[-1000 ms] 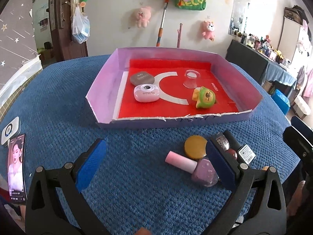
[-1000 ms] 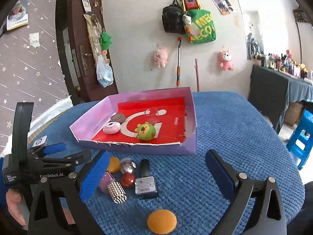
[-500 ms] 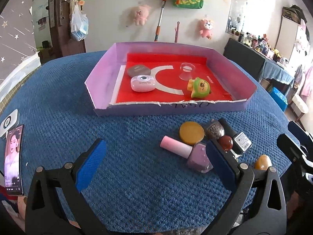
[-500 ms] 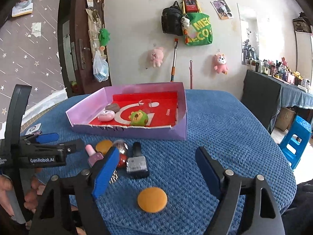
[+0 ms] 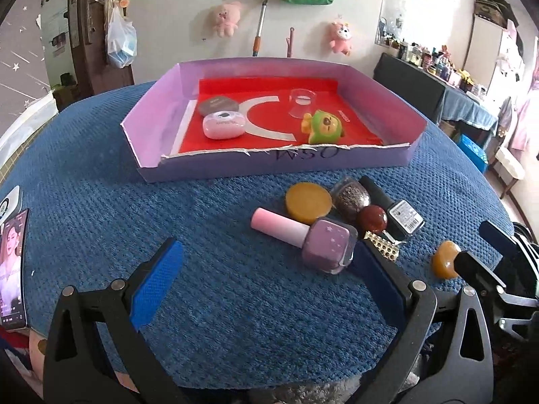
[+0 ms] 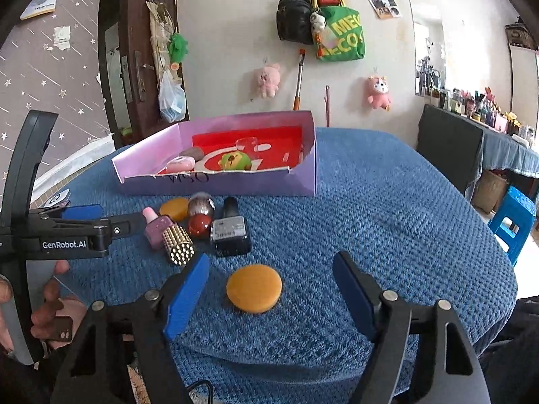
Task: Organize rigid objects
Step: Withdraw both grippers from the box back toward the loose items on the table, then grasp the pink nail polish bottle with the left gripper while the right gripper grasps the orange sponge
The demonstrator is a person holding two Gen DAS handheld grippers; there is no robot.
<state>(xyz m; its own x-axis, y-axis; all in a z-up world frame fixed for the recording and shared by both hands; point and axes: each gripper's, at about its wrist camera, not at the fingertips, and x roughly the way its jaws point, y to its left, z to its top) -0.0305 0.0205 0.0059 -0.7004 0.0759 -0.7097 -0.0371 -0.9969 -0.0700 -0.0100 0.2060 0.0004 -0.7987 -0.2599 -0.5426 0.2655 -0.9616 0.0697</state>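
On the desk (image 6: 387,222), my right tongs (image 6: 269,289) gape around the orange disc (image 6: 254,287) (left tongs (image 5: 266,279) also wide); closing off-centre may skid it.

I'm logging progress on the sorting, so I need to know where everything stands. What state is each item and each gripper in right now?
left gripper: open, empty.
right gripper: open, empty, orange disc between its fingers, untouched.
purple tray: open-topped, holds four items.
green toy: in tray.
clear cup: in tray, upright.
pink case: in tray.
purple polish bottle: lying on its side, capped, outside tray.
black bottle: lying down, outside tray.
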